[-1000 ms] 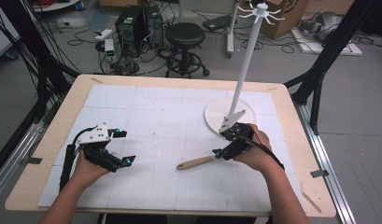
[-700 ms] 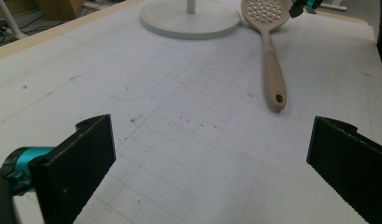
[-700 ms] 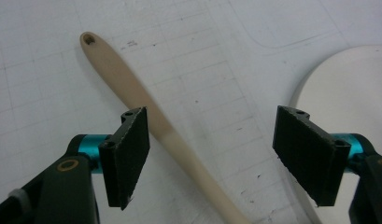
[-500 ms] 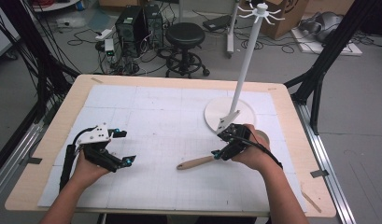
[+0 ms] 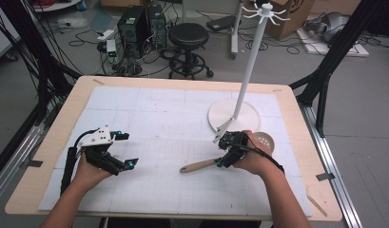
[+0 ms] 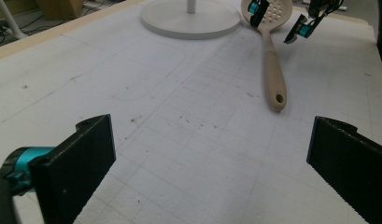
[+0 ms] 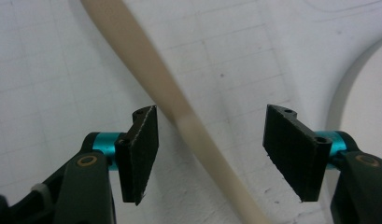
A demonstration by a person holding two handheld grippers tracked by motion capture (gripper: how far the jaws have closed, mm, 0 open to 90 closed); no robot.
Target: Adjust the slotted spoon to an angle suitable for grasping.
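The slotted spoon (image 5: 216, 162) lies flat on the worktop (image 5: 182, 118) toward its right edge, its perforated bowl just beside the round white base of the hanging stand (image 5: 234, 115), its handle pointing back toward the middle. The right hand-held gripper (image 7: 209, 156) is lowered over the handle with its jaws straddling it; they have just been closing, yet a gap shows on both sides and neither pad presses the handle. Well apart, near the left edge, the left hand-held gripper (image 6: 207, 172) rests low over the white mat with jaws wide apart and nothing between them.
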